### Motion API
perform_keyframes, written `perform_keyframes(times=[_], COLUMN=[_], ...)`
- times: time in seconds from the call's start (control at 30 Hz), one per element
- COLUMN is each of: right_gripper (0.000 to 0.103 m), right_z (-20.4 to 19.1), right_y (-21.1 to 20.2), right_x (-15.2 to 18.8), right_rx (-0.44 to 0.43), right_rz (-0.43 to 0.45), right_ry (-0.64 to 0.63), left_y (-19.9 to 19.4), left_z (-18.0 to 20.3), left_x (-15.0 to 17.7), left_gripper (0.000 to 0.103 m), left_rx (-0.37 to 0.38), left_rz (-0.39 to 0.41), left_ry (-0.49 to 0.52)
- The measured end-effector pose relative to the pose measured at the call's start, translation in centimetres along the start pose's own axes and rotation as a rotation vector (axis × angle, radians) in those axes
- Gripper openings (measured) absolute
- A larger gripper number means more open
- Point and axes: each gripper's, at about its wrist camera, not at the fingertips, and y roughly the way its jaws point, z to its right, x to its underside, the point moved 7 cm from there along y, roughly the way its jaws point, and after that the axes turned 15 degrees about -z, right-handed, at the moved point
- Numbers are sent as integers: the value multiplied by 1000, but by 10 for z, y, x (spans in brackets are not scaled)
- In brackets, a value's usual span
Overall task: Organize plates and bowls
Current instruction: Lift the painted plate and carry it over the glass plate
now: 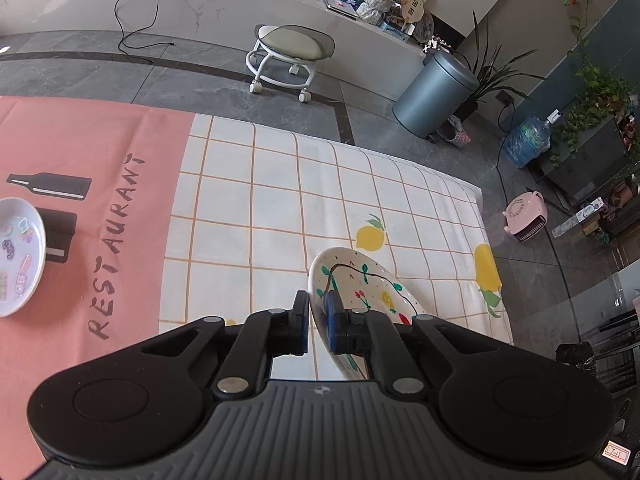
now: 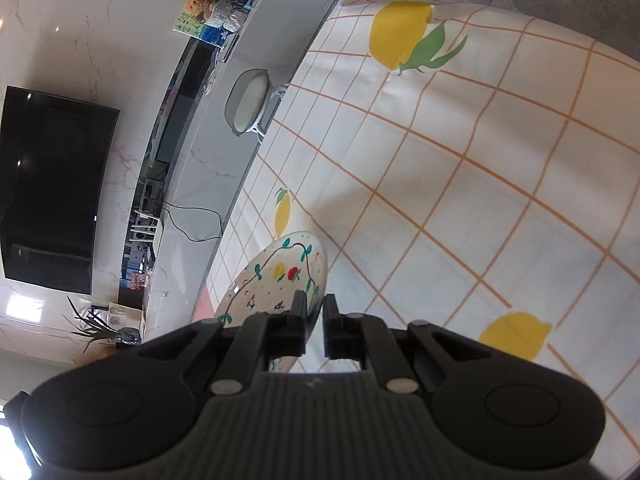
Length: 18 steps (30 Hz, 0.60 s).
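Observation:
A white plate [image 1: 368, 288] painted with a green vine, cherries and fruit is tilted up on edge above the checked tablecloth [image 1: 248, 200]. My left gripper [image 1: 317, 300] is shut on its near rim. In the right wrist view a plate with the same kind of painting [image 2: 276, 276] is also lifted and tilted, and my right gripper [image 2: 315, 300] is shut on its rim. Neither view shows the other gripper, so I cannot tell whether this is one plate or two. A second white plate with small colourful pictures [image 1: 16, 256] lies flat on the pink part of the cloth, far left.
The cloth has a pink half printed RESTAURANT [image 1: 116, 240] and a lemon-checked half [image 2: 480, 180]. Beyond the table edge, on the grey floor, are a wheeled stool [image 1: 286, 60], a grey bin [image 1: 434, 96], a water bottle [image 1: 526, 140] and a pink heater [image 1: 526, 216]. A television [image 2: 52, 188] hangs on the wall.

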Motion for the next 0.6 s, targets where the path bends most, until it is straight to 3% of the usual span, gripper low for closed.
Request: perform_keyframes(times=[0.33,0.6], right_gripper=[6,6], right_z=[12,25], right_y=[-64,-115], right_x=[53,91], right_rx=[-82,-46], right_rz=[17,22], right_ry=[9,-97], left_y=[-48,-65], left_z=[29,32], left_x=[59,128], left_gripper=[9,9], left_rx=[37,50], left_rz=[43,40], left_ry=[5,-44])
